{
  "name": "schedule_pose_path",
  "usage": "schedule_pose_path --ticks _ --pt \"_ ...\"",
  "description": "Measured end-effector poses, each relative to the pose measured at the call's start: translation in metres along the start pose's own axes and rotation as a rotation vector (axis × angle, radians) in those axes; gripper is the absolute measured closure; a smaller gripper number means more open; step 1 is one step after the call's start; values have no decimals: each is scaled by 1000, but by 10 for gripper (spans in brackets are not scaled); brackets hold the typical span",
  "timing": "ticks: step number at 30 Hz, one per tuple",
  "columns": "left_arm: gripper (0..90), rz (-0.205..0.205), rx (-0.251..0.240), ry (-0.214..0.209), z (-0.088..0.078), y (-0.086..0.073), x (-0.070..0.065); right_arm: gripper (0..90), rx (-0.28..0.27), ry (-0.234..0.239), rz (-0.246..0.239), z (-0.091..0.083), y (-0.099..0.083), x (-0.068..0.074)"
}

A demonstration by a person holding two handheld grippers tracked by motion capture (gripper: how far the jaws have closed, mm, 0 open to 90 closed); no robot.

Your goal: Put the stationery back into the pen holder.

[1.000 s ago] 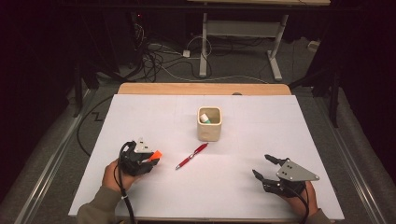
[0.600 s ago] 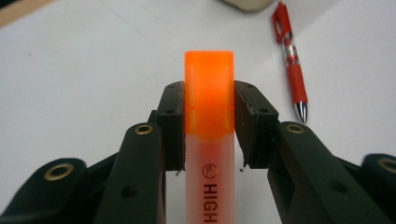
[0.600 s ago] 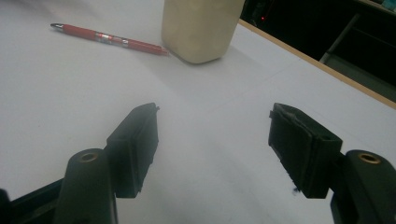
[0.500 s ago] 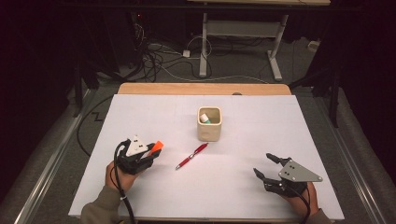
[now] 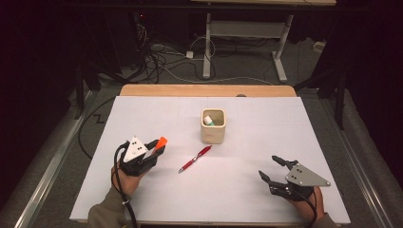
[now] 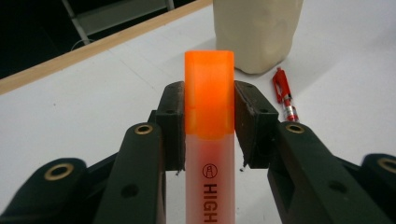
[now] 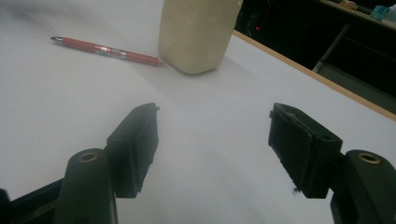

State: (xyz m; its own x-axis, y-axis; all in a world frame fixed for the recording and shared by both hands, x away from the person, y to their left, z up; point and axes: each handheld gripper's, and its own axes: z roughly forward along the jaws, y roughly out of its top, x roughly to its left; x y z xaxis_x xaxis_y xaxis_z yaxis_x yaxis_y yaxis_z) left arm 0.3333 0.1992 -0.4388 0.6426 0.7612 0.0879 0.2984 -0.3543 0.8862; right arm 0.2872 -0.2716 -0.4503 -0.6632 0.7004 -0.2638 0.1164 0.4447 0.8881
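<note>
Pinching an orange highlighter [image 6: 208, 140] between its fingers [image 6: 170, 126], the left gripper [image 5: 151, 151] hovers at about eight o'clock from the cup [image 5: 213, 126], so the carry to the cup looks to be the step in hand. Next it likely calls for lifting over the rim and tipping the highlighter in beside the item already there. The right gripper [image 5: 272, 168] waits at four o'clock, fingers spread and empty; a red pen [image 5: 195, 158] lies between them.

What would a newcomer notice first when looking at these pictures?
First, the bright orange-capped highlighter, clamped between the jaws of the left gripper at the near left of the white table. Next, the cream square cup at the table's middle, with a red pen lying just before it. The right gripper waits open and empty at the near right.
</note>
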Motion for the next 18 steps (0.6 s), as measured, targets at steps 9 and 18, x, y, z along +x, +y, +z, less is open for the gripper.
schedule_pose_path --ticks 9,18 --pt "645 -29 -108 -16 5 8 2 334 -6 -4 2 0 0 0" --pt "645 -55 -193 -38 14 21 6 334 -12 -5 5 -1 0 -1"
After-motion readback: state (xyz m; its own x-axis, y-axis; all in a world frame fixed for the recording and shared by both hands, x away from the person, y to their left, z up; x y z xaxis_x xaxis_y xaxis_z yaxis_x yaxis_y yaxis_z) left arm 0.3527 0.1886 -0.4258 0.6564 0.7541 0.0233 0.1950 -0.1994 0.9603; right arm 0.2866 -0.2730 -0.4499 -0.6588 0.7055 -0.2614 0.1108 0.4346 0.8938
